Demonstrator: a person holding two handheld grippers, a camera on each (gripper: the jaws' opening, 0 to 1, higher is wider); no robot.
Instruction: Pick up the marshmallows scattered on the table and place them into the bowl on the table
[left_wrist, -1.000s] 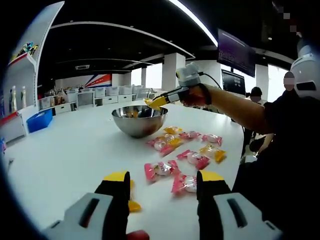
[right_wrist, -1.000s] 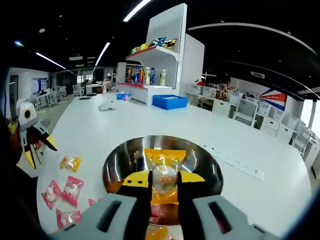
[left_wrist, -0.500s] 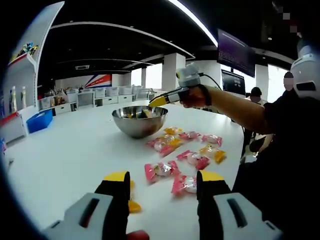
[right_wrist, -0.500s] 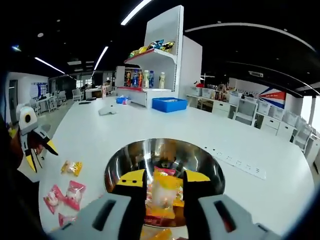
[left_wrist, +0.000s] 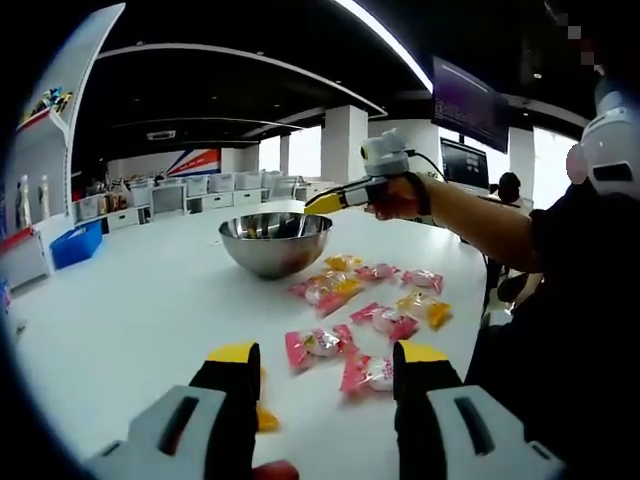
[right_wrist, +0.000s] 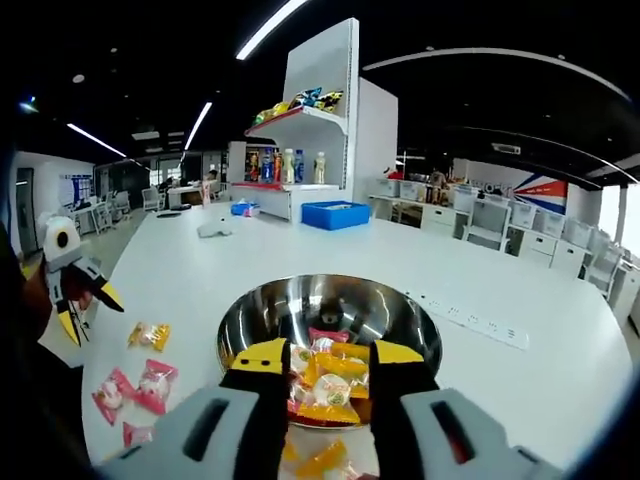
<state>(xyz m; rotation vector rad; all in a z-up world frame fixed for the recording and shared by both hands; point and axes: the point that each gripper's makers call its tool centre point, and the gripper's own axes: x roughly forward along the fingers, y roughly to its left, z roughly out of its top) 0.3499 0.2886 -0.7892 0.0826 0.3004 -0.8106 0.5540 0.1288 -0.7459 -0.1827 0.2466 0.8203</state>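
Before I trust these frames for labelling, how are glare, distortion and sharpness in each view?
Left gripper view: fisheye bends the white table; bright windows wash out the background; the pink marshmallow packets are slightly soft. Right gripper view: the steel bowl mirrors ceiling light in streaks, the packets inside stay readable, and the shelf behind curves.

There is one metal bowl (left_wrist: 274, 240) on the white table (left_wrist: 140, 300). About ten wrapped marshmallows (left_wrist: 318, 343) lie on the table beside it, pink and yellow. Inside the bowl are several more (right_wrist: 335, 375); their number cannot be counted.
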